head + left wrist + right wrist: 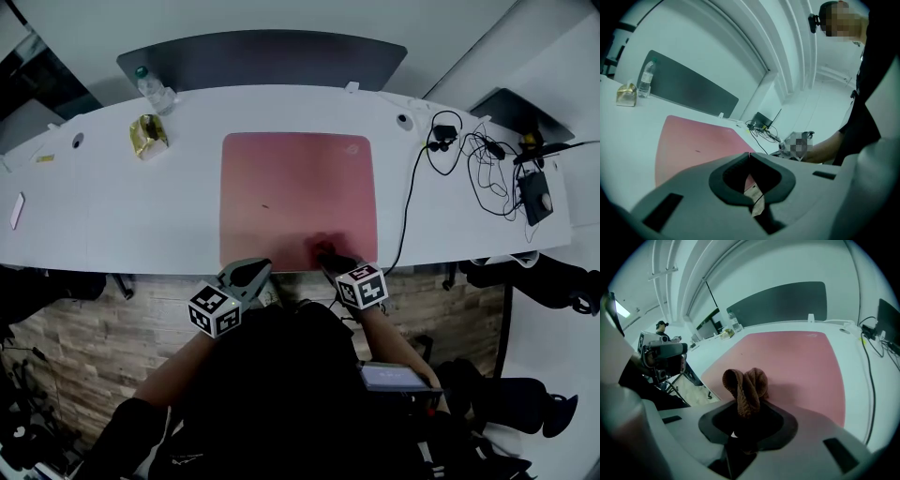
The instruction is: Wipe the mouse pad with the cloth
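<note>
A pink mouse pad lies in the middle of the white table. My right gripper is over the pad's near edge, shut on a bunched brown cloth that sticks up from between the jaws and rests on the pad. The cloth shows as a dark lump in the head view. My left gripper hovers at the table's front edge, just left of the pad's near left corner. Its jaws meet at the tips with nothing between them, and the pad lies ahead of them.
A water bottle and a gold packet stand at the back left. Black cables and a small black device lie at the right end. A flat white item is far left. A dark panel runs behind the table.
</note>
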`<state>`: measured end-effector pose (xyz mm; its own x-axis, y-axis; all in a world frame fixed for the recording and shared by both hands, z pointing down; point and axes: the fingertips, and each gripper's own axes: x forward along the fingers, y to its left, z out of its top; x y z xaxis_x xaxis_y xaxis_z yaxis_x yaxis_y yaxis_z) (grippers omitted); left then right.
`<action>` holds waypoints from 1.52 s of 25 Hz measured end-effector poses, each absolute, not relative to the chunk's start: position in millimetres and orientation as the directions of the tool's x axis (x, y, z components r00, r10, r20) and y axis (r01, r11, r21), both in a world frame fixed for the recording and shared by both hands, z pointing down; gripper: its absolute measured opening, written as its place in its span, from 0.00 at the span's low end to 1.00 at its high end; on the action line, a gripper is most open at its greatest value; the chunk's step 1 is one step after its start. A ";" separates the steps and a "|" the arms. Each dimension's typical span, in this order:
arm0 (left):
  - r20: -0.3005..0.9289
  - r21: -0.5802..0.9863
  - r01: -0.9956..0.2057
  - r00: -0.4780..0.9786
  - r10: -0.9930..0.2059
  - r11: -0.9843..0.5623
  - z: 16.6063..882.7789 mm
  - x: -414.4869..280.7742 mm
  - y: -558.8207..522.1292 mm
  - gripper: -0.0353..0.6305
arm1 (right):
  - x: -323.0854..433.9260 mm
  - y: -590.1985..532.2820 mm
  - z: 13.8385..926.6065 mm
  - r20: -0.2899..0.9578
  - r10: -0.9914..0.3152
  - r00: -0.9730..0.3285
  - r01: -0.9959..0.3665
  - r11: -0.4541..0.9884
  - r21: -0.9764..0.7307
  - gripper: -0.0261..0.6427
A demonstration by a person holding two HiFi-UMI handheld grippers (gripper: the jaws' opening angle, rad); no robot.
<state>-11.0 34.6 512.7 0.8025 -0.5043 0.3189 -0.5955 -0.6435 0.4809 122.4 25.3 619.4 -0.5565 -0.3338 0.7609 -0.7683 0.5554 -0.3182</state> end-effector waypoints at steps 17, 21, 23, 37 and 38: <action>0.360 0.475 -0.783 0.588 -0.724 -0.400 523.9 -91.6 51.4 0.07 | -7.4 16.9 616.1 0.680 -0.100 -0.727 -0.531 0.709 -0.464 0.21; 0.368 0.462 -0.819 0.526 -0.767 -0.340 524.8 -113.5 57.7 0.07 | -37.9 16.0 615.9 0.669 -0.045 -0.742 -0.481 0.731 -0.484 0.21; 0.372 0.463 -0.831 0.499 -0.783 -0.309 525.1 -124.6 61.6 0.07 | -54.2 15.7 615.4 0.663 -0.024 -0.748 -0.462 0.736 -0.495 0.21; 0.395 0.454 -0.876 0.362 -0.844 -0.163 527.8 -175.2 98.4 0.07 | -148.0 31.9 613.1 0.619 0.093 -0.780 -0.331 0.778 -0.533 0.21; 0.394 0.452 -0.878 0.358 -0.846 -0.161 527.5 -177.2 99.0 0.07 | -153.0 31.4 611.6 0.609 0.098 -0.787 -0.323 0.775 -0.542 0.21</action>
<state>-177.2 99.0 527.5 0.3580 -0.8465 0.3941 -0.8776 -0.1609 0.4517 -153.0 31.4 611.6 -0.7870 0.0980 0.6091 -0.3233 0.7754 -0.5425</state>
